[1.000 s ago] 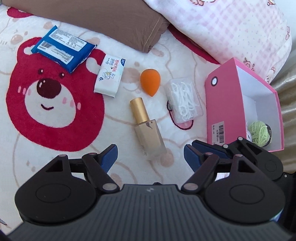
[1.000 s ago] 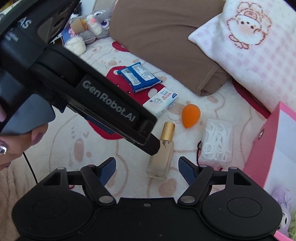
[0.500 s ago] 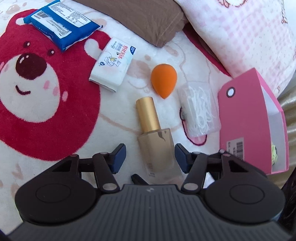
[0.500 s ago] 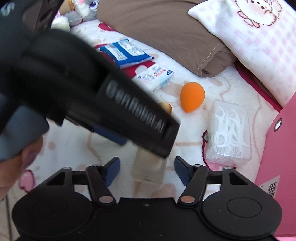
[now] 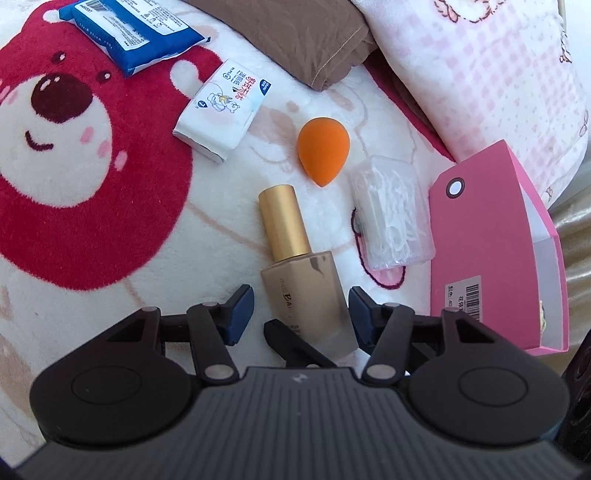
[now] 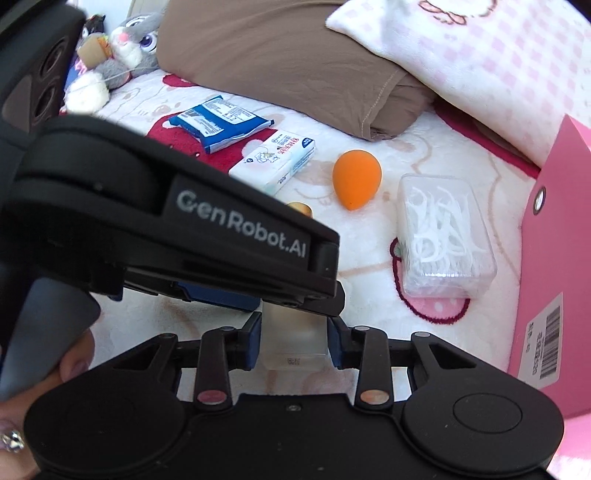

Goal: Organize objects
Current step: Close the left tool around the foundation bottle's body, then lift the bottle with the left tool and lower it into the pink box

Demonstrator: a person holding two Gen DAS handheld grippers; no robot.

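The glass foundation bottle with gold cap (image 5: 301,273) lies on the bear-print bed blanket (image 5: 92,229). Both hand-held grippers straddle it: right (image 6: 293,338) clamped on its base, left (image 5: 301,308) apart. Smooth glass may slip; they may collide.

Left wrist view, all items on bear-print fleece blanket (image 5: 110,229).
- Upper left: blue wipes packet (image 5: 136,33); white tissue pack (image 5: 221,110) below right of it.
- Centre: orange teardrop sponge (image 5: 323,155); gold-capped glass foundation bottle (image 5: 299,266) below it.
- Right of bottle: clear box of floss picks (image 5: 391,214); pink cardboard box (image 5: 487,251) at right edge.
- Top: brown folded cloth (image 5: 295,40); pink checked pillow (image 5: 480,74) to its right.
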